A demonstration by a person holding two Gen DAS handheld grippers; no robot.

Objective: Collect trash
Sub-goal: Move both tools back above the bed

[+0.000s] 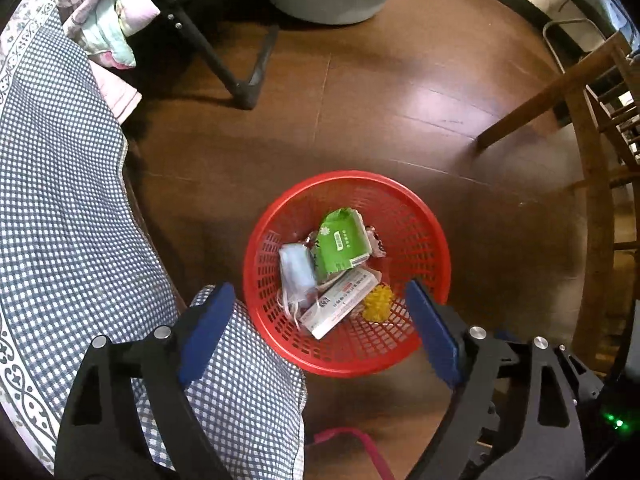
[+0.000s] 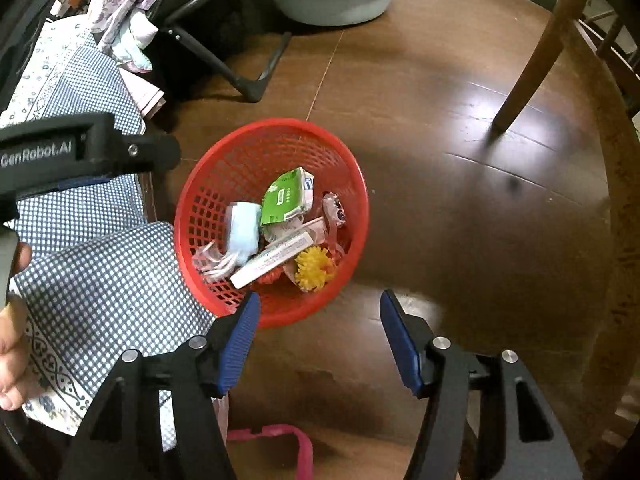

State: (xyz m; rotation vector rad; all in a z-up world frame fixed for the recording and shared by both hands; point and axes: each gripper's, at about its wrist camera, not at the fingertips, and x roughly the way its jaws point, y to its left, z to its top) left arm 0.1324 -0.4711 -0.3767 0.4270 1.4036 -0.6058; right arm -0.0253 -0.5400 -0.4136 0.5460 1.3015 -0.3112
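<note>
A red mesh basket (image 1: 416, 216) (image 2: 224, 160) stands on the brown floor. Inside lie a green packet (image 1: 344, 244) (image 2: 282, 198), a pale blue face mask (image 1: 296, 272) (image 2: 242, 228), a long white box (image 1: 340, 304) (image 2: 272, 258), a yellow spiky ball (image 1: 377, 304) (image 2: 314, 268) and a pinkish wrapper (image 2: 334, 210). My left gripper (image 1: 320, 296) hangs open straight above the basket with nothing between its blue pads. In the right wrist view my right gripper (image 2: 320, 304) is open and empty just off the basket's near rim. The left gripper's black body (image 2: 80, 152) shows at left.
A blue checked cloth (image 1: 60, 220) (image 2: 100, 288) drapes at the left, touching the basket's side. A pale green basin (image 1: 332, 0) (image 2: 336, 0) sits far back, a black folding frame (image 1: 224, 64) beside it, wooden chair legs (image 1: 532, 108) (image 2: 532, 60) to the right. A pink strap (image 2: 296, 440) lies near.
</note>
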